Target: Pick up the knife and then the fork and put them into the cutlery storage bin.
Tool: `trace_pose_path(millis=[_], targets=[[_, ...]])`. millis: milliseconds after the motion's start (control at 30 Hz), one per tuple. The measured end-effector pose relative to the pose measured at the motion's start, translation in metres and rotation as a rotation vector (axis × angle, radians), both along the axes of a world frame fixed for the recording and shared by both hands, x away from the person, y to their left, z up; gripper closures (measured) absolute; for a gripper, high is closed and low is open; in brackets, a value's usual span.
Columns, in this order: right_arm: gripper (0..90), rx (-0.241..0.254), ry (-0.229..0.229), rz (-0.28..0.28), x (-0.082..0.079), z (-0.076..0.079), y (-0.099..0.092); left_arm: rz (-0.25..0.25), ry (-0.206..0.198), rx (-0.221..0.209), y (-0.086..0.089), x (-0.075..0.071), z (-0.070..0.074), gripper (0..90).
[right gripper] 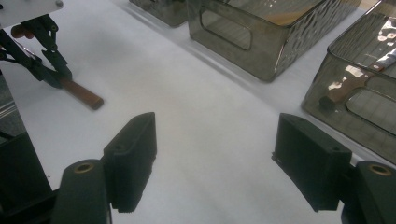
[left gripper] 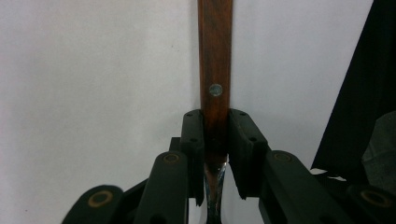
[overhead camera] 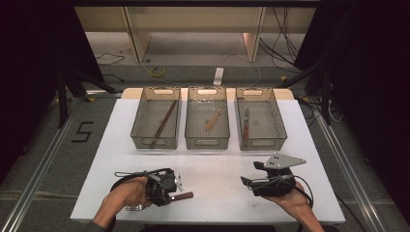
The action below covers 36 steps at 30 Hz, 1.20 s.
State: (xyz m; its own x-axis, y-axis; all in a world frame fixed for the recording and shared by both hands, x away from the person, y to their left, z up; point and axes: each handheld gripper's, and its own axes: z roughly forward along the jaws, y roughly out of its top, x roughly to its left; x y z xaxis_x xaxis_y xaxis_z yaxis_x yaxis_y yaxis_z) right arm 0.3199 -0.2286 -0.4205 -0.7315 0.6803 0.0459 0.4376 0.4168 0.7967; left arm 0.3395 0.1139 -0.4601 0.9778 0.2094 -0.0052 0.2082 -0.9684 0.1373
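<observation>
A fork with a brown wooden handle (overhead camera: pixel 184 196) lies across the white table near its front edge, its metal tines (overhead camera: pixel 134 208) pointing left beside the person's left hand. My left gripper (overhead camera: pixel 170 192) is shut on it. In the left gripper view both black pads (left gripper: pixel 240 140) press the sides of the handle (left gripper: pixel 215 60) just above its metal neck. My right gripper (overhead camera: pixel 250 174) hovers at the front right, pointing left, and its jaws (right gripper: pixel 215 163) stand wide open over bare table with nothing between them. The right gripper view also shows the fork's handle (right gripper: pixel 85 96) at the upper left.
Three grey mesh baskets stand in a row at the back of the table. The left basket (overhead camera: pixel 141 118) holds chopsticks (overhead camera: pixel 163 123), the middle one (overhead camera: pixel 192 121) a wooden utensil (overhead camera: pixel 214 119), the right one (overhead camera: pixel 275 121) a wooden-handled knife (overhead camera: pixel 246 123). Dark floor and cables surround the table.
</observation>
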Motion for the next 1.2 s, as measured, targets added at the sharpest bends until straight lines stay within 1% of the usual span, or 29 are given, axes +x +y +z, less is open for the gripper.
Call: trace_pose_path(millis=[67,167,233,333,367,400,500,533,567,700,800,867,1033,1100,1133,1167,1200], targets=[[30.4,0.001,0.000,0.000,0.000,0.000,0.000,0.004,0.003,0.002,0.000,0.000,0.000,76.5],[30.5,0.002,-0.002,0.002,0.000,0.000,0.001,0.025,0.008,-0.002,0.000,0.001,0.000,76.7],[30.5,0.003,-0.002,0.004,-0.001,0.000,0.001,0.054,0.025,-0.009,0.001,0.003,0.000,76.7],[30.5,0.003,-0.005,0.006,-0.001,0.000,0.001,0.085,0.040,-0.007,0.002,0.005,0.002,76.8],[30.5,0.004,-0.005,0.008,-0.001,0.000,0.001,0.109,0.045,-0.020,0.003,0.005,0.003,76.9],[30.5,0.006,-0.005,0.009,-0.001,0.001,0.002,0.121,0.057,-0.027,0.003,0.006,0.005,76.9],[30.5,0.005,-0.007,0.015,-0.002,0.001,0.003,0.147,0.063,-0.043,0.003,0.007,0.009,76.9],[30.5,0.005,-0.006,0.017,-0.002,0.001,0.004,0.164,0.061,-0.050,0.003,0.006,0.010,76.9],[30.5,0.006,-0.007,0.022,-0.003,0.001,0.004,0.166,0.066,-0.051,0.003,0.007,0.012,76.9],[30.5,0.008,-0.016,0.041,-0.006,0.002,0.008,0.207,0.075,-0.079,0.002,0.008,0.015,77.0],[30.5,0.009,-0.022,0.060,-0.009,0.003,0.013,0.225,0.081,-0.098,0.000,0.008,0.017,77.1],[30.5,0.008,-0.022,0.074,-0.010,0.002,0.017,0.219,0.090,-0.098,-0.001,0.008,0.018,77.2],[30.5,0.003,-0.020,0.102,-0.013,0.001,0.025,0.230,0.099,-0.100,-0.002,0.009,0.017,77.2],[30.5,-0.003,-0.025,0.124,-0.016,0.001,0.030,0.224,0.103,-0.107,-0.002,0.009,0.018,77.2],[30.5,-0.005,-0.030,0.134,-0.017,0.001,0.033,0.238,0.106,-0.117,-0.003,0.009,0.018,77.2],[30.5,-0.005,-0.036,0.145,-0.019,0.001,0.035,0.229,0.106,-0.114,-0.003,0.009,0.019,77.2],[30.5,-0.006,-0.040,0.160,-0.021,0.001,0.039,0.234,0.108,-0.120,-0.004,0.008,0.020,77.2]])
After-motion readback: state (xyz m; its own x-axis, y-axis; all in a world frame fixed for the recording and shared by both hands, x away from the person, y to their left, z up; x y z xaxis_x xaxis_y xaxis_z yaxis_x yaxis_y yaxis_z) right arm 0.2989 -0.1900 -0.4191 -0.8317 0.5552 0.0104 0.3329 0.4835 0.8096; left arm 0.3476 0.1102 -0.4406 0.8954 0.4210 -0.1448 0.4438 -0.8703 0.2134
